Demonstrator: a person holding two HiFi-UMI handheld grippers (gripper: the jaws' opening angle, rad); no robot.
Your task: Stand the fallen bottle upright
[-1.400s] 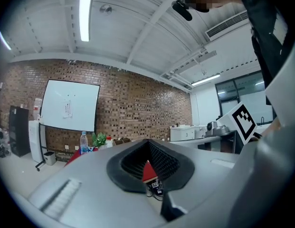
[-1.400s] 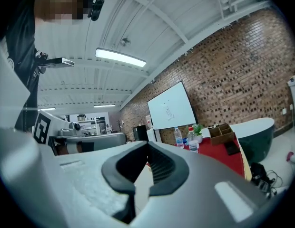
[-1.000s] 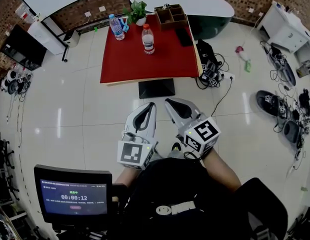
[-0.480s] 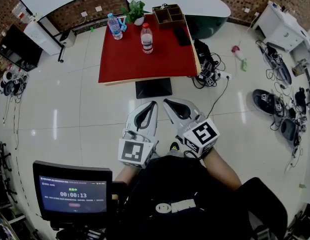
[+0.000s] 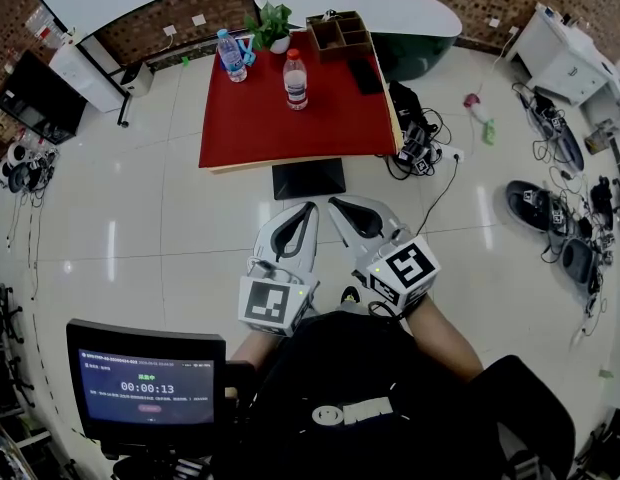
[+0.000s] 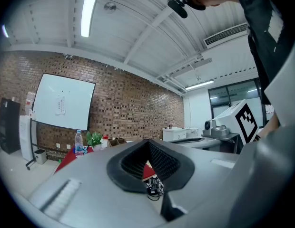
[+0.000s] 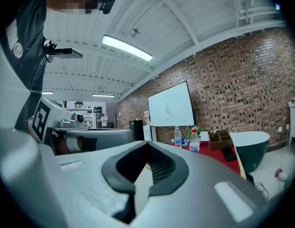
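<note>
Upright on red rectangular table, clear plastic red-capped bottle, clear blue-capped bottle near far-left corner, left gripper and right gripper side by side, well short of table, fingers of both pressed together

Bottle label too small, likely unreadable.

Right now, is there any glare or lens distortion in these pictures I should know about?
Head view: the fisheye bends the room, and light streaks glare on the glossy floor. Left gripper view: the ceiling light blows out and the corners go black. Right gripper view: the same dark corners.
</note>
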